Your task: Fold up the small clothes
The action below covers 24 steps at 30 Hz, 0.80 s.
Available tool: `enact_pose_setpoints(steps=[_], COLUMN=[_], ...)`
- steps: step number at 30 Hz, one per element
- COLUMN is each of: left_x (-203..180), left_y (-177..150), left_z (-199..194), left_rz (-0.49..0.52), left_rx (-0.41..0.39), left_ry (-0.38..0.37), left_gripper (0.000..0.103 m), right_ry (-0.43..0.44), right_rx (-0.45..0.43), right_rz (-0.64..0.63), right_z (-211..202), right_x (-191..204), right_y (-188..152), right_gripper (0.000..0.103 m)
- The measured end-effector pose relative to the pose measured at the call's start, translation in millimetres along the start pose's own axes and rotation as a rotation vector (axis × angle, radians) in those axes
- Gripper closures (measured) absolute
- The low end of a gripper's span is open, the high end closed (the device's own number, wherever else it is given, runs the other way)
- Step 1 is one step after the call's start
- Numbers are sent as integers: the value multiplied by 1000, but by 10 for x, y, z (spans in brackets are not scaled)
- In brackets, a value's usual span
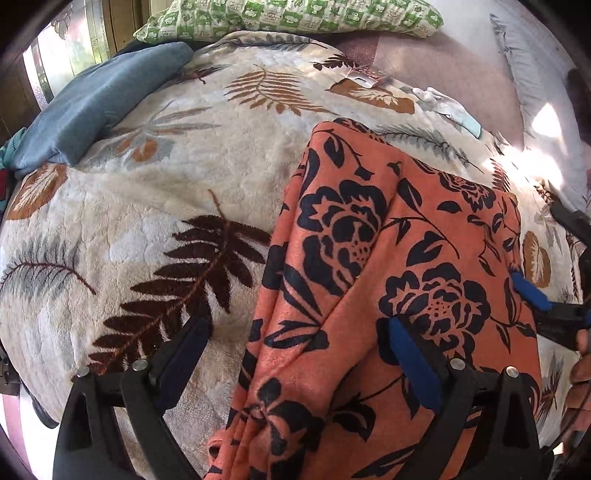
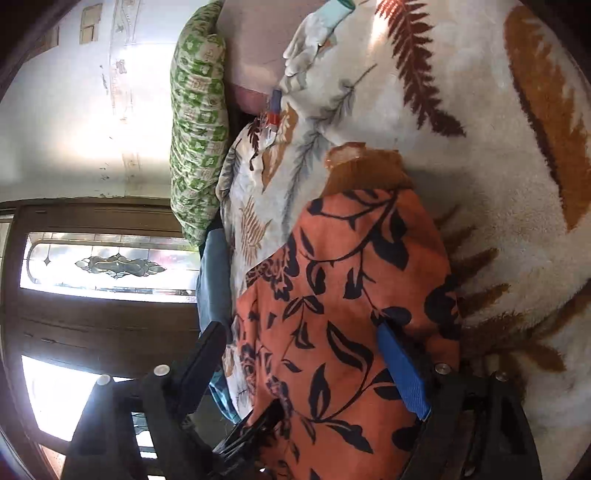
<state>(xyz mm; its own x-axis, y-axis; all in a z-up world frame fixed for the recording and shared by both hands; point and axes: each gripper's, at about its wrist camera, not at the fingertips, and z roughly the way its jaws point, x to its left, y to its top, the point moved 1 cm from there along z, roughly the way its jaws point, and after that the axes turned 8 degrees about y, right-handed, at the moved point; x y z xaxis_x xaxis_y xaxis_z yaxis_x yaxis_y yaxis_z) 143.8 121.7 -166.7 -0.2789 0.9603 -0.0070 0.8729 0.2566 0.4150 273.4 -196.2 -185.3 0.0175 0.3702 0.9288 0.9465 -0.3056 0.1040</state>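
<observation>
An orange garment with a black flower print (image 1: 388, 280) lies folded on a cream leaf-print blanket (image 1: 147, 184). My left gripper (image 1: 295, 328) is open just above it, its right finger over the cloth and its left finger over the blanket. My right gripper (image 2: 299, 332) is open, with the same garment (image 2: 332, 302) between and under its fingers. In the left wrist view the right gripper's blue fingertip (image 1: 528, 288) rests at the garment's right edge.
A blue pillow (image 1: 92, 107) lies at the blanket's far left, a green checked pillow (image 1: 288, 16) at the back. A small packet (image 1: 364, 77) and a white glove (image 1: 443, 101) lie behind the garment. A wooden door with glass panes (image 2: 103, 273) stands beyond the bed.
</observation>
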Motion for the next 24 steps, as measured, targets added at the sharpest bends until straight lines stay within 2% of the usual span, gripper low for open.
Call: enact_pose_setpoints(steps=[1, 3, 5, 6, 8, 9, 11, 13, 14, 16, 18, 19, 20, 21, 22, 24], left_x=[14, 22, 42, 41, 11, 3, -4, 22, 45, 105, 109, 75, 31, 15, 69, 173], left_y=[-2, -2, -11, -14, -17, -15, -7, -5, -10, -50, -126, -171, -220, -272, -297, -255], left_z=[4, 16, 15, 16, 27, 10, -70, -199, -291, -497, -550, -471, -303, -144, -133, -228], left_rz=[1, -6, -16, -15, -8, -5, 16, 22, 20, 6, 25, 57, 99, 123, 87, 28], left_rx=[-4, -7, -7, -11, -10, -16, -26, -38, -57, -125, -151, -131, -75, -25, -40, -14], left_ry=[2, 3, -4, -3, 8, 16, 29, 43, 35, 5, 19, 50, 98, 118, 91, 43], left_gripper=[3, 2, 2, 1, 1, 1, 1, 2, 2, 2, 2, 2, 2, 1, 1, 2], right_ry=[-13, 27, 59, 46, -74, -41, 0, -10, 17, 73, 73, 30, 10, 60, 97, 59], right_rx=[4, -23, 4, 15, 74, 50, 10, 5, 9, 46, 60, 91, 121, 111, 80, 86], right_rz=[-24, -98, -126, -119, -62, -53, 12, -27, -68, -112, -89, -66, -39, 6, 44, 18], right_z=[-58, -199, -234, -210, 26, 28, -124, -272, -346, -446, -452, -354, -243, -209, -255, -339], right_x=[120, 354, 439, 373, -2, -113, -11, 225, 362, 499, 383, 222, 4, -146, -164, 44], right_y=[-11, -51, -121, -173, -255, -275, -255, -305, -366, -592, -869, -979, -1064, -1116, -1117, -1079], right_gripper=[16, 17, 16, 15, 14, 15, 15, 15, 15, 15, 14, 14, 14, 15, 15, 15])
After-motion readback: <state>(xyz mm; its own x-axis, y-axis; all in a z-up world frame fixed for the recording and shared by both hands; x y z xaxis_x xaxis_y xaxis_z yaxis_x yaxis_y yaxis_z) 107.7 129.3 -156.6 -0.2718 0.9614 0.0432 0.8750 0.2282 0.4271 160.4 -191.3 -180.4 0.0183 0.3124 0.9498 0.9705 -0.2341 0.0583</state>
